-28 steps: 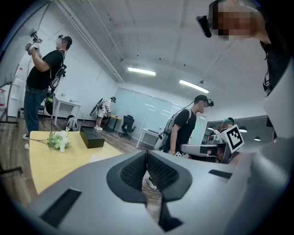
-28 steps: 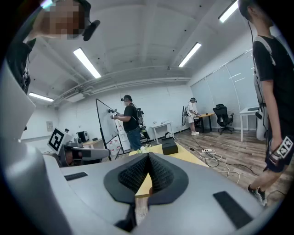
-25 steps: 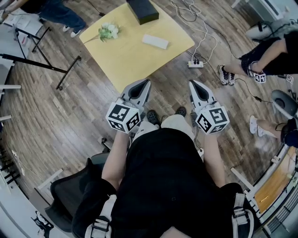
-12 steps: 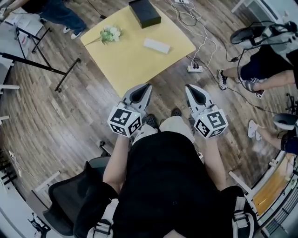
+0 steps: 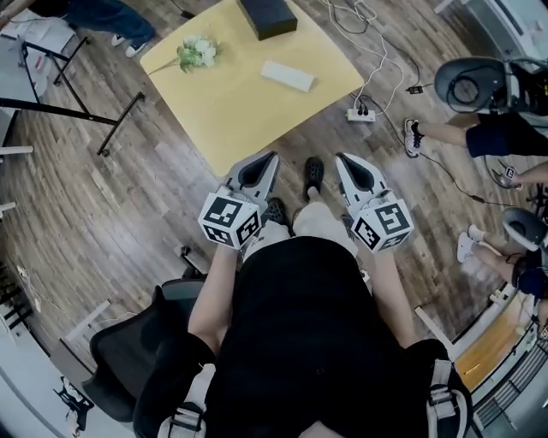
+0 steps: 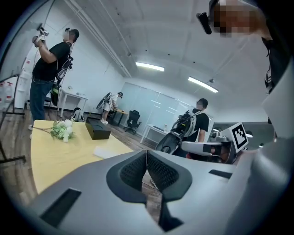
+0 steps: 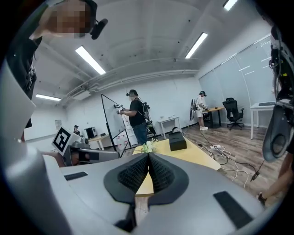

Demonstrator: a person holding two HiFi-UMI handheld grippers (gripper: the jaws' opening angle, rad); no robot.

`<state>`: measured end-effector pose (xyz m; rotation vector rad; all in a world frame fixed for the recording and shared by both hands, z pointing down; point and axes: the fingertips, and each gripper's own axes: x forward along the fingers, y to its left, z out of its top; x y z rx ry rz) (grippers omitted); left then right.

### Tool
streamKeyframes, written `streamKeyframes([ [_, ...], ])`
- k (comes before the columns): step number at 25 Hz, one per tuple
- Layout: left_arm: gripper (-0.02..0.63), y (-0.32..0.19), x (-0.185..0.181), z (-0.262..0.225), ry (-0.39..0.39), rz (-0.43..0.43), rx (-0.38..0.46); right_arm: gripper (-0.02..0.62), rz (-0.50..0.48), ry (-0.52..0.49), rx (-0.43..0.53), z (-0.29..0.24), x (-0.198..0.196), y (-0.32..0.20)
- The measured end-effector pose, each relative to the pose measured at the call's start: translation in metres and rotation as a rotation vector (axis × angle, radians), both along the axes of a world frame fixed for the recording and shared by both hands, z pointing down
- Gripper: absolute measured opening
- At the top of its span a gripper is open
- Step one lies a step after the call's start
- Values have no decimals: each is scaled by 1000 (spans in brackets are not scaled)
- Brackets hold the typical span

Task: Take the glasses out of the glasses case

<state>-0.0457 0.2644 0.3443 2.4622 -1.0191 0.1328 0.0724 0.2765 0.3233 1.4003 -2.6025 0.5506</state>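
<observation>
1. The black glasses case (image 5: 267,17) sits at the far edge of the yellow table (image 5: 240,120), at my 12 o'clock, well apart from both tools.
2. A white flat oblong (image 5: 287,75) lies on the table at the case's 6 o'clock. A flower sprig (image 5: 197,53) lies at its 8 o'clock.
3. My left gripper (image 5: 264,161) is clenched on nothing, pads meeting, over the wood floor just beside the table's near corner.
4. My right gripper (image 5: 347,161) is clenched and empty too, at the left one's 3 o'clock.
5. A power strip (image 5: 360,115) with cables lies on the floor at my 1 o'clock.

White flowers (image 5: 199,54) lie on the yellow table (image 5: 231,111).
</observation>
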Motion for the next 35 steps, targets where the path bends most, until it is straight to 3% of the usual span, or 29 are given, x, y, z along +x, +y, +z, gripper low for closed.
streamKeyframes([
  [10,23,-81,30,-10,-22,-56,-17,17,-99,16,6,1,27,-93],
  [18,23,-140,61,-14,-57,-179,-24,17,-231,52,8,5,52,-166],
  [25,21,-171,86,5,-106,-303,-44,17,-319,25,-39,23,76,-196],
  [35,23,-177,107,20,-88,-335,-111,17,-388,1,-116,45,80,-218],
])
